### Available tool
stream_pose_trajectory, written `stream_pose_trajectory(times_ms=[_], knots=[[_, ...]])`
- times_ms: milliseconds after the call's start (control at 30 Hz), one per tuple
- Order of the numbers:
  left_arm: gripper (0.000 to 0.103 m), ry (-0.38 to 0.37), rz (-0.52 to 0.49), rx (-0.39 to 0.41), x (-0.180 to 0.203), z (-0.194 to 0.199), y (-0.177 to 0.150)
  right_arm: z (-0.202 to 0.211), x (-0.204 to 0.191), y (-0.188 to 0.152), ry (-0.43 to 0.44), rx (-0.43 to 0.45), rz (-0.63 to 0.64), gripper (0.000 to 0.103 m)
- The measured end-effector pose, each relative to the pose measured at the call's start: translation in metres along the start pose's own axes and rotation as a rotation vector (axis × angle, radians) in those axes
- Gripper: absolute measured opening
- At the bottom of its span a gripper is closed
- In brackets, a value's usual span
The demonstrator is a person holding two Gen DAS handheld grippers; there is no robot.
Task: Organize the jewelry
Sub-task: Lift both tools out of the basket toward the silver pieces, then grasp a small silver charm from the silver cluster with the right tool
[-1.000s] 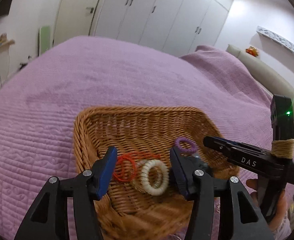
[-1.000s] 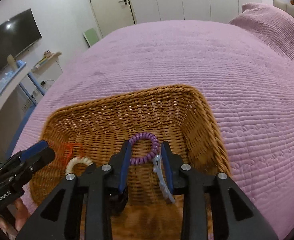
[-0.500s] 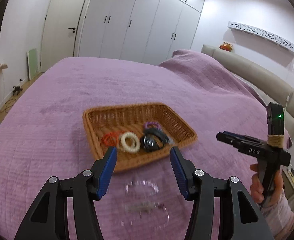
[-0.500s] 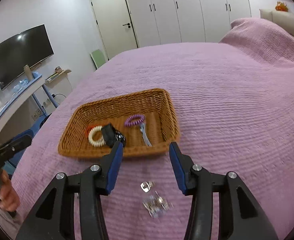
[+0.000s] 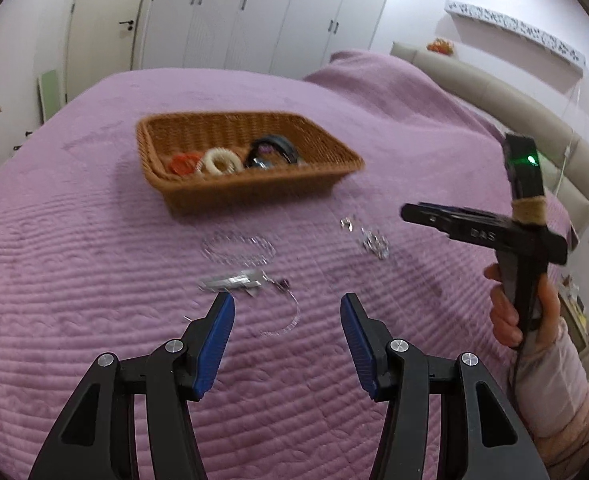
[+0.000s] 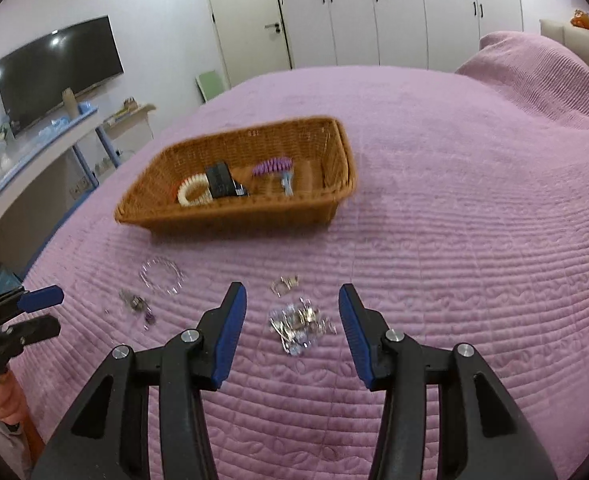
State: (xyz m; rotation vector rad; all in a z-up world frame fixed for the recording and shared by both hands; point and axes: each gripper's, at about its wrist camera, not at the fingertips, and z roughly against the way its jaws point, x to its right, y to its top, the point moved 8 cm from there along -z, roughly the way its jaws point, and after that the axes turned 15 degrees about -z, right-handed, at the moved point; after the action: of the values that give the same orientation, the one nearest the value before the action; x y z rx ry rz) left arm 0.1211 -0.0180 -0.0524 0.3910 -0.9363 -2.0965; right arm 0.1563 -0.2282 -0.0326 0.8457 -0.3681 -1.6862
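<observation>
A wicker basket (image 5: 198, 196) (image 6: 234, 216) sits on the purple bedspread, holding an orange tie (image 5: 184, 163), a cream spiral ring (image 5: 220, 162) (image 6: 192, 194), a black item (image 5: 272, 152) (image 6: 222, 182), a purple spiral tie (image 6: 272, 166) and a blue clip (image 6: 287, 184). Loose on the bed nearer to me lie a clear bead bracelet (image 5: 238, 244) (image 6: 161, 276), a silver clip (image 5: 234, 280), a thin chain (image 5: 286, 316) and a silver jewelry pile (image 5: 374, 242) (image 6: 298, 322). My left gripper (image 5: 286, 312) (image 6: 54, 310) hangs open above the chain. My right gripper (image 6: 292, 304) (image 5: 408, 212) hangs open above the pile.
The bedspread (image 6: 474, 220) stretches wide to the right and behind the basket. A padded headboard (image 5: 494, 92) borders the bed on the right. White wardrobes (image 5: 254, 20) line the back wall, and a TV (image 6: 58, 72) hangs over a low shelf at left.
Both grippers have pulled back from the basket to the loose jewelry on the near bedspread. The right gripper let go of the blue clip, which now lies in the basket, and widened its jaws.
</observation>
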Motion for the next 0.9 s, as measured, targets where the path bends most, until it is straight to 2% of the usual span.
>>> stream_pose_trajectory(times_ms=[200,300,400,500,767,900], knots=[[0.057,-0.005,-0.031,-0.046,0.015,-0.027,-0.003,-0.023,0.020,-0.015,0.003,-0.057,-0.024,0.051],[0.057,-0.015,-0.024,-0.052,0.018,-0.038,-0.009,-0.030,0.017,-0.022,0.020,-0.082,-0.007,0.051],[0.057,-0.012,-0.025,-0.073,0.018,-0.045,-0.015,-0.035,0.001,-0.031,0.008,-0.087,0.066,0.051],[0.057,-0.019,-0.023,-0.065,0.019,-0.045,-0.013,-0.042,-0.010,-0.035,-0.025,-0.078,0.123,0.046],[0.054,-0.046,-0.022,-0.076,0.017,-0.053,-0.018,-0.058,-0.015,-0.005,-0.038,-0.088,0.109,0.043],[0.054,-0.064,-0.036,-0.080,0.021,-0.056,-0.019,-0.082,-0.010,0.004,-0.031,-0.156,0.079,0.030]])
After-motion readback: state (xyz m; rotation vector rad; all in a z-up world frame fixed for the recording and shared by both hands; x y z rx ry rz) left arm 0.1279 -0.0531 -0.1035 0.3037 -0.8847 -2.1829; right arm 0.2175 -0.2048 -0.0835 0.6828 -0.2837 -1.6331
